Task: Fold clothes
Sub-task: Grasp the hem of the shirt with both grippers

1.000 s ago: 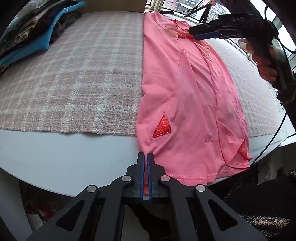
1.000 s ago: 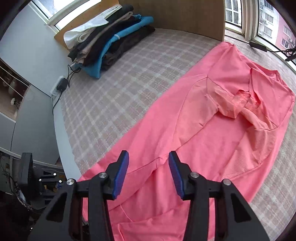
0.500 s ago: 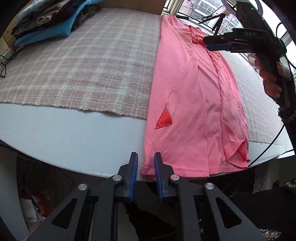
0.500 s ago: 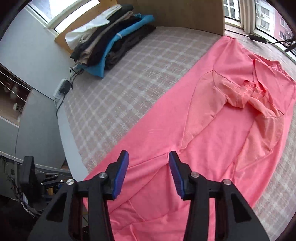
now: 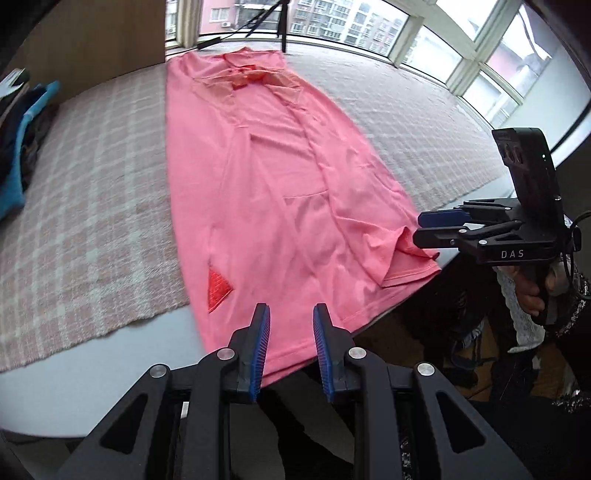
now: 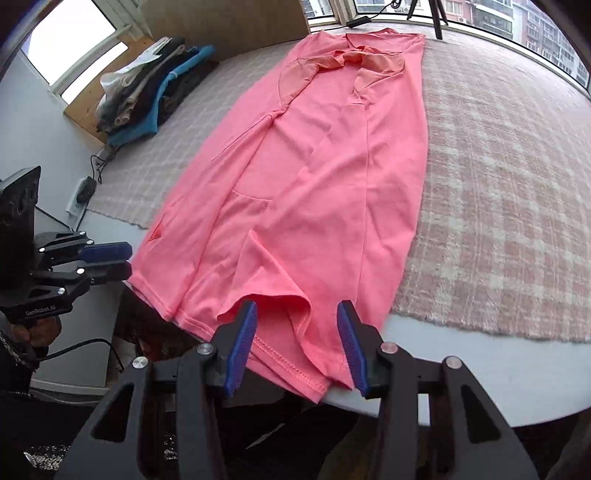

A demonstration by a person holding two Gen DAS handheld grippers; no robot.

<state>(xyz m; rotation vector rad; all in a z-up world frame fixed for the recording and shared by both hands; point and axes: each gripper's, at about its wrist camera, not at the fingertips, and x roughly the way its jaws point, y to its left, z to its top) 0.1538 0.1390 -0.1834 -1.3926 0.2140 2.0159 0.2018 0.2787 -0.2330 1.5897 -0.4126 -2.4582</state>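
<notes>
A pink shirt [image 5: 266, 192] lies lengthwise on the plaid cloth, both sides folded in, its hem at the near table edge. My left gripper [image 5: 291, 308] hovers open just over the hem's left part [image 6: 162, 295]; the cloth shows between its blue pads but is not pinched. My right gripper [image 6: 297, 306] stands open over the hem's right corner [image 6: 295, 373], where a fold bulges up between the fingers. Each gripper shows in the other's view: the right one [image 5: 428, 229] beside the shirt's right corner, the left one [image 6: 123, 260] beside the left corner.
A plaid cloth [image 6: 498, 184] covers the white table [image 6: 461, 350]. A stack of folded clothes [image 6: 147, 92] sits at the far left. A power strip and cables [image 6: 81, 192] lie at the left edge. Tripod legs [image 5: 282, 26] stand by the windows.
My left gripper has let go of the hem, opened and lifted slightly. My right gripper has swung from above the collar end down to the hem's right corner, still open.
</notes>
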